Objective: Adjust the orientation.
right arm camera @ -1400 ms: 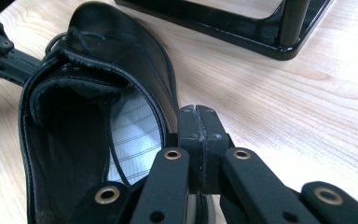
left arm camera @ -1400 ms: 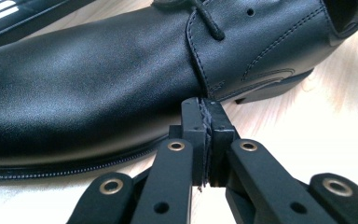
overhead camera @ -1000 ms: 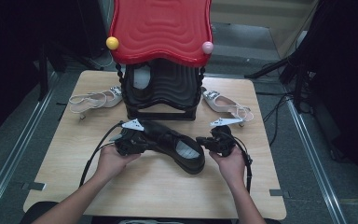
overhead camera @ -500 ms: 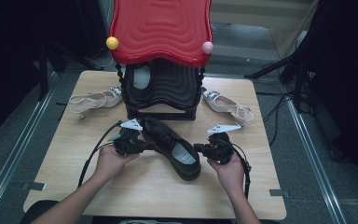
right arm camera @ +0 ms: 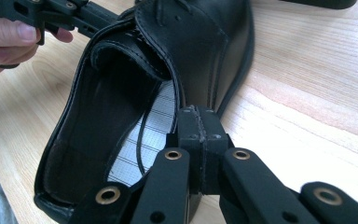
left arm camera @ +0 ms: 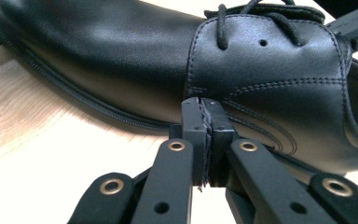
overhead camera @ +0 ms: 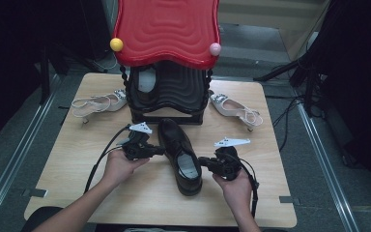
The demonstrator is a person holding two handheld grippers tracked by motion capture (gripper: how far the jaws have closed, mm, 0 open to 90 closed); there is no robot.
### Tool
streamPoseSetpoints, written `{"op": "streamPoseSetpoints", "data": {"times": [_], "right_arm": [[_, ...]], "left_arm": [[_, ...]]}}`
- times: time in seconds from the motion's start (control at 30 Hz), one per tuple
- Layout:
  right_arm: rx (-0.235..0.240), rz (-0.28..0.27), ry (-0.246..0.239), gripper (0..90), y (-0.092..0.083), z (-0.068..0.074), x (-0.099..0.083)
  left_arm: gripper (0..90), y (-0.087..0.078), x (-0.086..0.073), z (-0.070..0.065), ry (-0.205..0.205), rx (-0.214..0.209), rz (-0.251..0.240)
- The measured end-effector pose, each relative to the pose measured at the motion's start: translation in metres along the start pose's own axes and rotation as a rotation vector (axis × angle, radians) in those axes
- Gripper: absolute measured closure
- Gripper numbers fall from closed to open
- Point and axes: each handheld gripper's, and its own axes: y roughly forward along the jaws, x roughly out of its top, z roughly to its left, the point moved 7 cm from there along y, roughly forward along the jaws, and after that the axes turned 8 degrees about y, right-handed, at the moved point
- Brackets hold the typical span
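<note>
Black leather shoe (overhead camera: 179, 153) lies on the wooden surface (overhead camera: 67, 179) in the high view, between the two grippers, its toe toward the red-topped black rack (overhead camera: 166, 72) at the far edge and its heel toward the person. It is a glossy lace-up with a dark welted sole, black laces and stitched side panels; a pale, lined insole shows through the opening.

From above, the whole layout is plain: a pale strappy sandal (overhead camera: 96, 103) lies left of the rack and another pale sandal (overhead camera: 235, 110) lies right of it, both well apart from the shoe. The left gripper (overhead camera: 147, 151) sits at the shoe's left flank and the right gripper (overhead camera: 207, 163) at its right, near the heel end.

The left gripper view adds the close surface of the shoe (left arm camera: 177, 60): the sheen on the vamp, the eyelet hole, the seam lines. That gripper's fingers (left arm camera: 195, 126) are pressed together with nothing between them, their tips right against the shoe's side (whether they actually touch I cannot tell).

The right gripper view looks into the shoe (right arm camera: 121, 116), showing a loose lace lying on the insole. Its fingers (right arm camera: 213, 135) are also together and empty, beside the shoe's rim, with the left gripper (right arm camera: 114, 18) beyond.
</note>
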Motion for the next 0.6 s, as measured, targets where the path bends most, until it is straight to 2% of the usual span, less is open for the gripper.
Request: {"op": "streamPoseSetpoints", "data": {"times": [0.2,0.33,0.6], "right_arm": [[-0.003,-0.013,0.01,90.0,-0.003,0.005,-0.004],[0.0,-0.011,0.013,90.0,-0.005,0.009,-0.009],[-0.01,-0.017,0.011,90.0,-0.004,0.007,-0.007]], "left_arm": [[89.9,0.006,0.002,-0.003,0.003,-0.023,-0.009],[89.8,0.009,0.004,-0.005,0.016,-0.018,-0.007],[89.5,0.011,0.006,-0.004,-0.003,-0.033,-0.012]]}}
